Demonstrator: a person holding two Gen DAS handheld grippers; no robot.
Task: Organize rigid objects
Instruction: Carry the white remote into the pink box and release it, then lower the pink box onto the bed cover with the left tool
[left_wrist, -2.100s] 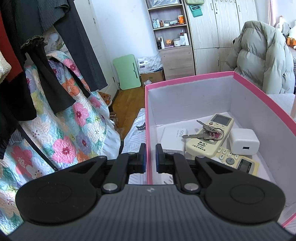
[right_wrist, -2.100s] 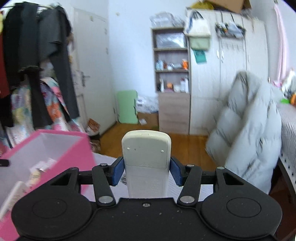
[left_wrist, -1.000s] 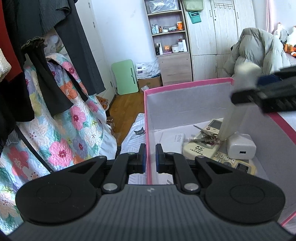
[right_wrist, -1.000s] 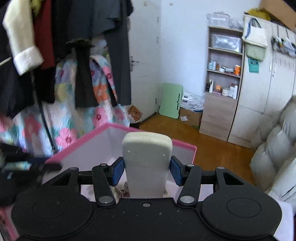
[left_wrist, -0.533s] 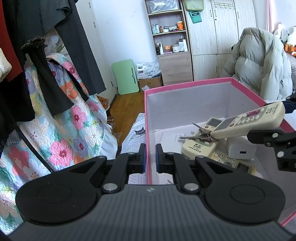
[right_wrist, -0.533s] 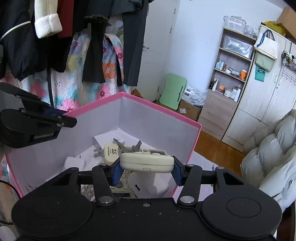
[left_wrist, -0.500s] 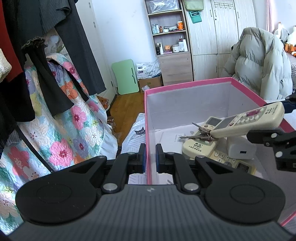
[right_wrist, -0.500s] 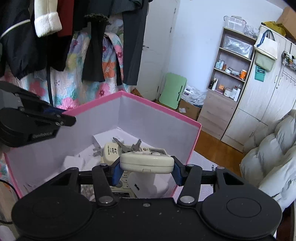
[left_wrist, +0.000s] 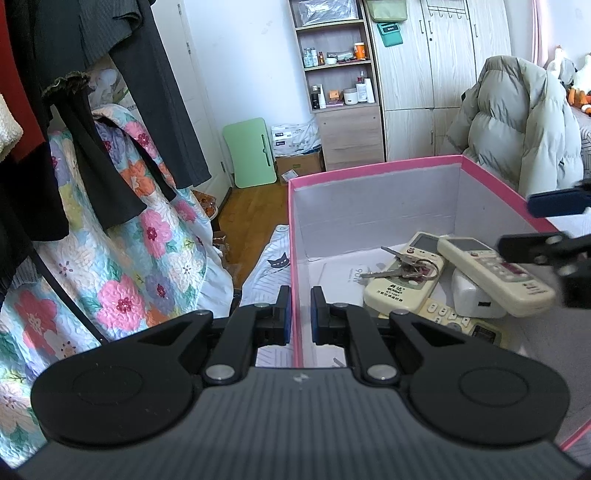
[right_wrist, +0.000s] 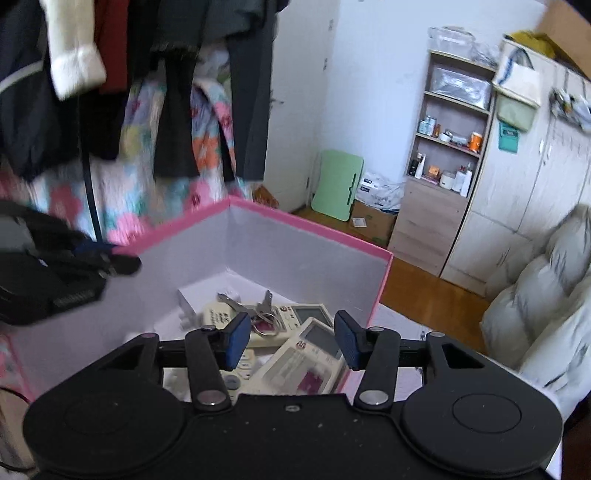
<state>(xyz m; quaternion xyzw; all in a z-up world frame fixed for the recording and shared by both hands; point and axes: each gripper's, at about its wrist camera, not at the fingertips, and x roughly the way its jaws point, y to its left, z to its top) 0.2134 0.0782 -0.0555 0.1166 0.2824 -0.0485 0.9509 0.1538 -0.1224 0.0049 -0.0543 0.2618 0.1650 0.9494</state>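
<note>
Right gripper, jaws released, leaves the remote lower centre while left gripper jaws pinch the box wall steady

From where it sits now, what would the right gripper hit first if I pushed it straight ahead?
Most likely the white remote just below the open right gripper, lying on the pile in the pink box. Depth is unclear; slightly higher, it would meet the box's far wall.

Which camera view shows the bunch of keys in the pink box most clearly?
The left wrist view: the keys lie sharp and unobstructed on a remote control. In the right wrist view the keys are smaller, slightly blurred, partly behind the right gripper.
</note>
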